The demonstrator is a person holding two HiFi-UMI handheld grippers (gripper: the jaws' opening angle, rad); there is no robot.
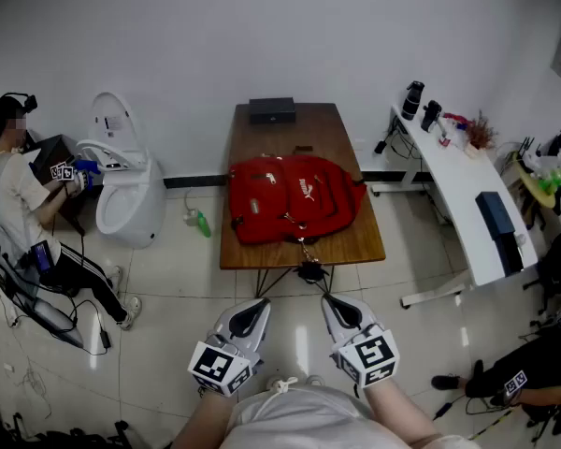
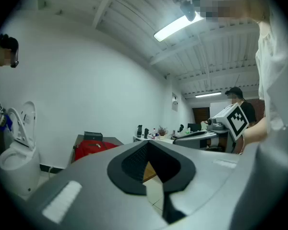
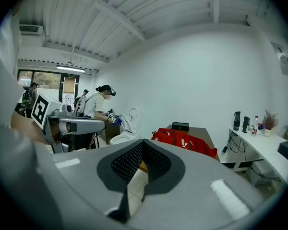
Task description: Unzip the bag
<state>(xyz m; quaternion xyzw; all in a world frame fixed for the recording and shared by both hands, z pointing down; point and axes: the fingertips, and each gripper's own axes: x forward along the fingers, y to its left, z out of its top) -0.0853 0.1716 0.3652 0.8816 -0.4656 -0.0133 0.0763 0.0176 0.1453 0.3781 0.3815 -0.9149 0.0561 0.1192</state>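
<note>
A red backpack (image 1: 293, 197) lies flat on the brown wooden table (image 1: 355, 241), and a strap or pull hangs over the near edge. Both grippers are held low by the person's body, short of the table's near edge and apart from the bag. My left gripper (image 1: 252, 311) points toward the table with its jaws shut and nothing between them. My right gripper (image 1: 335, 309) is beside it, also shut and empty. In the left gripper view the bag (image 2: 91, 147) shows far off beyond the closed tips of the left gripper (image 2: 148, 143). In the right gripper view the bag (image 3: 182, 140) lies past the right gripper (image 3: 143, 143).
A black box (image 1: 272, 110) sits at the table's far end. A white toilet (image 1: 126, 190) and a seated person (image 1: 19, 195) are at the left. A white desk (image 1: 463, 190) with bottles stands at the right. A green bottle (image 1: 201, 223) lies on the tiled floor.
</note>
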